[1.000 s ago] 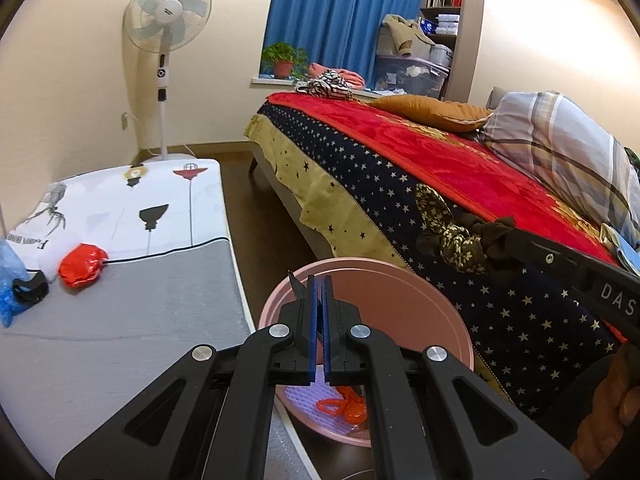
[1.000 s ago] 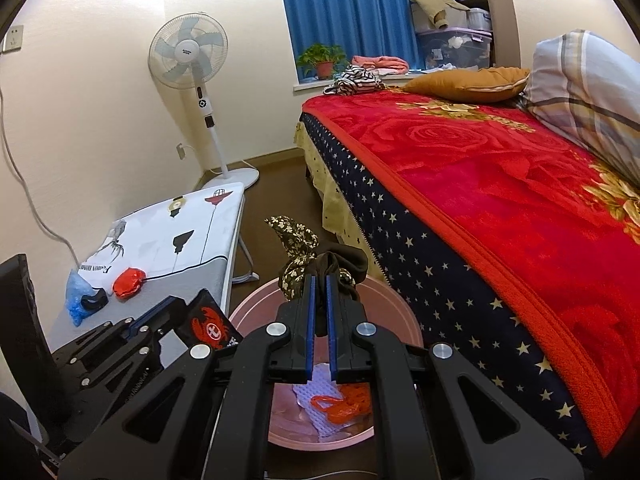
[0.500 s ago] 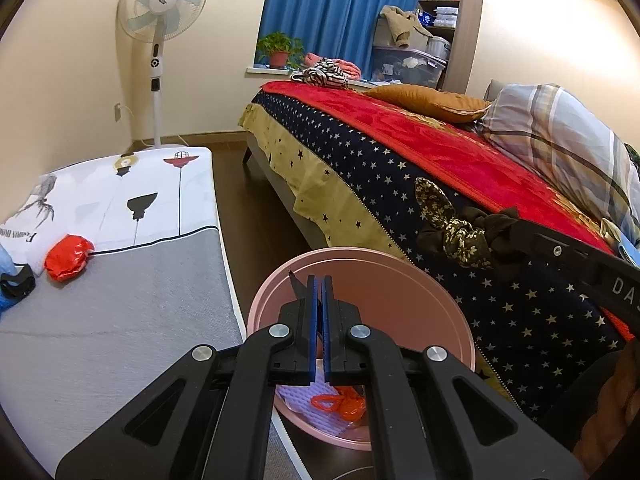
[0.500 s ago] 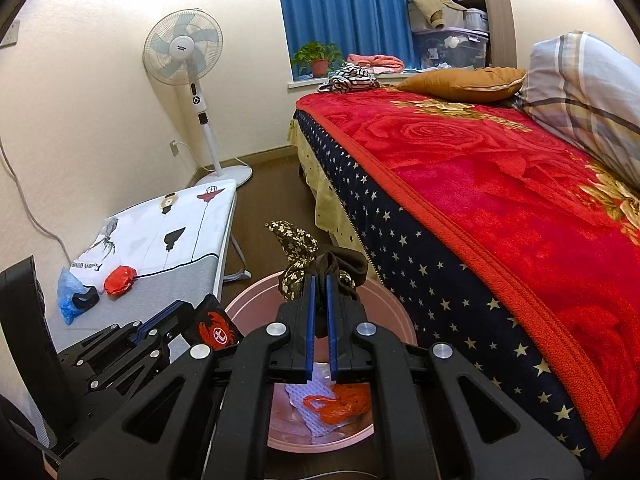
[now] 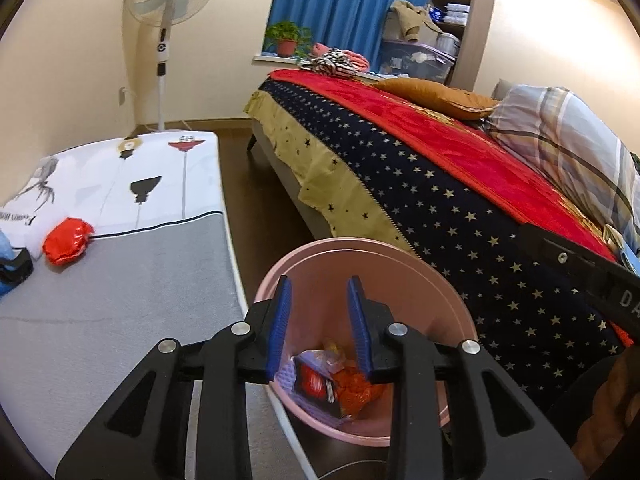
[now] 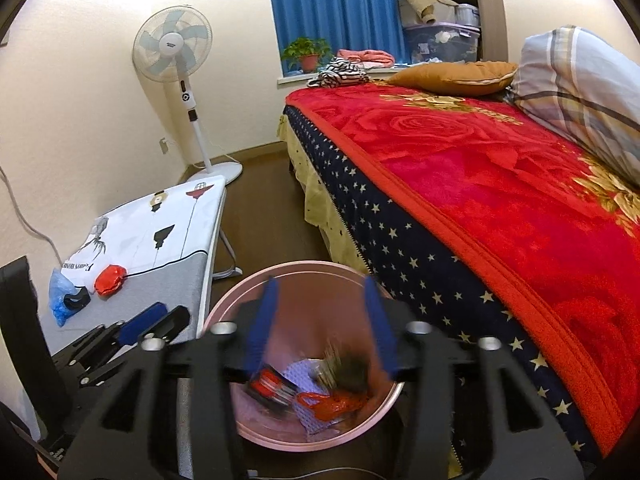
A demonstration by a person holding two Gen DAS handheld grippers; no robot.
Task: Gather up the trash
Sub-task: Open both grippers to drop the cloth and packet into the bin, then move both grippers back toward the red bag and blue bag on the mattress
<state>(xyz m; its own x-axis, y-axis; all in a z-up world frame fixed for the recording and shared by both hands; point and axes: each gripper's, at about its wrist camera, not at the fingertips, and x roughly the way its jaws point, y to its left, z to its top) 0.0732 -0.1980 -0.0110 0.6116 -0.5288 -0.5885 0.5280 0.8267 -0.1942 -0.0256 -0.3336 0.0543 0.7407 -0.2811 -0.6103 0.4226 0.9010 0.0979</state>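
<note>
A pink trash bin (image 5: pixel 420 276) stands on the floor between the ironing board and the bed; it also shows in the right wrist view (image 6: pixel 248 284). Inside lie a black-and-red packet (image 6: pixel 272 388), an orange wrapper (image 6: pixel 332 402) and a blurred dark patterned cloth (image 6: pixel 346 370). My left gripper (image 5: pixel 319 304) is open and empty above the bin. My right gripper (image 6: pixel 319 312) is open and empty above the bin. A red crumpled wrapper (image 5: pixel 66 236) and a blue bag with a black item (image 6: pixel 64 298) lie on the ironing board.
The ironing board (image 5: pixel 120 288) stands left of the bin. The bed (image 6: pixel 500 208) with a red blanket and pillows is close on the right. A standing fan (image 5: pixel 168 20) is by the far wall. Brown floor runs between board and bed.
Both grippers opened. The black-and-red packet left the left gripper and the dark patterned cloth left the right gripper; both now lie in the bin.
</note>
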